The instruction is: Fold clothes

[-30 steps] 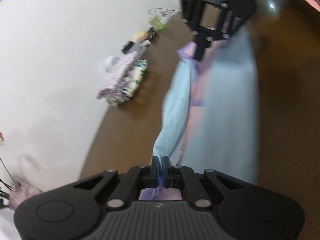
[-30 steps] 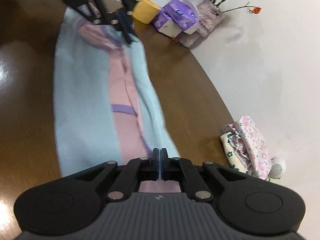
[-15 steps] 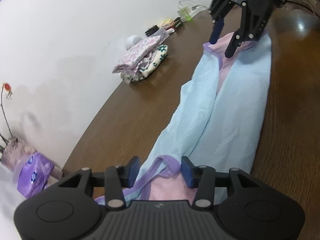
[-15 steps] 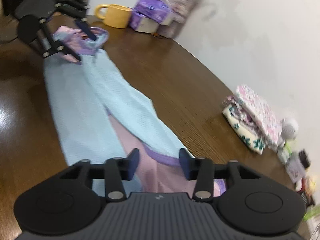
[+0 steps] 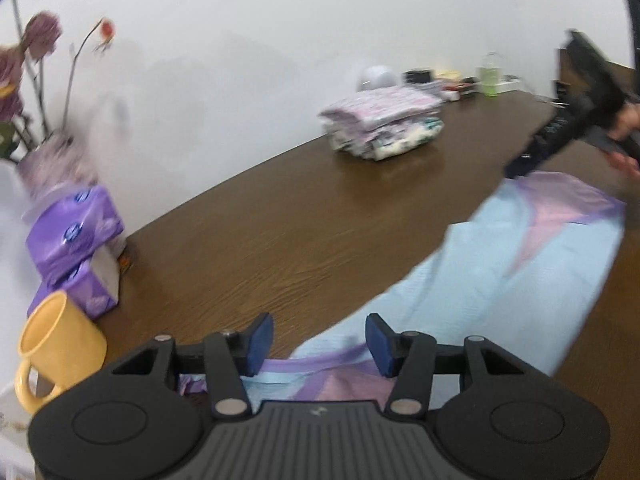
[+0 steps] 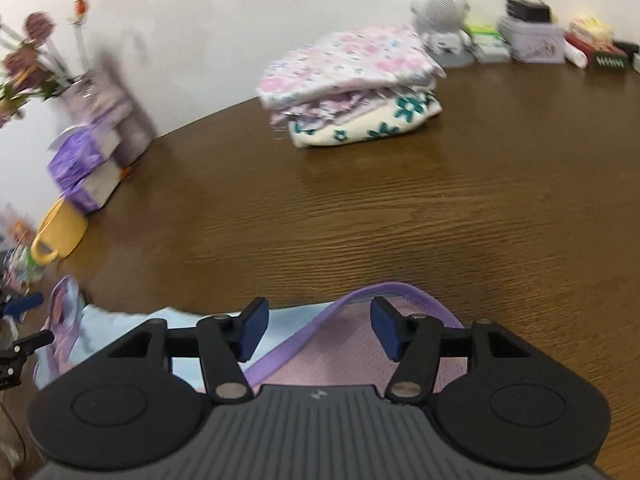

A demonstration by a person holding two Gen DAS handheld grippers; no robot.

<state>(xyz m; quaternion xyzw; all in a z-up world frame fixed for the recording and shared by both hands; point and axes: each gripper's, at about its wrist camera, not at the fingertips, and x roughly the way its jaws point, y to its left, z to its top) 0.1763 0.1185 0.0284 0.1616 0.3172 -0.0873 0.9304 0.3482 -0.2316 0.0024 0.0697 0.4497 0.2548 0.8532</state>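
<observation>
A light blue and pink garment with purple trim lies stretched flat on the brown table. My left gripper hovers over one end of it. Its jaws are opening, and the purple edge lies below them untouched by the blue pads. My right gripper hangs over the other end, where the pink inside and purple band show. Its jaws are opening too and grip nothing. In the left wrist view the right gripper shows blurred at the far right, held by a hand.
A stack of folded floral clothes sits near the wall. At the table's left end stand a yellow mug, purple tissue packs and a vase of flowers. A white speaker and small boxes line the back right.
Both grippers were shut on the garment's ends a second ago and have let go. Both have rolled and lifted off slightly, so the views now face the wall. The garment stays on the table.
</observation>
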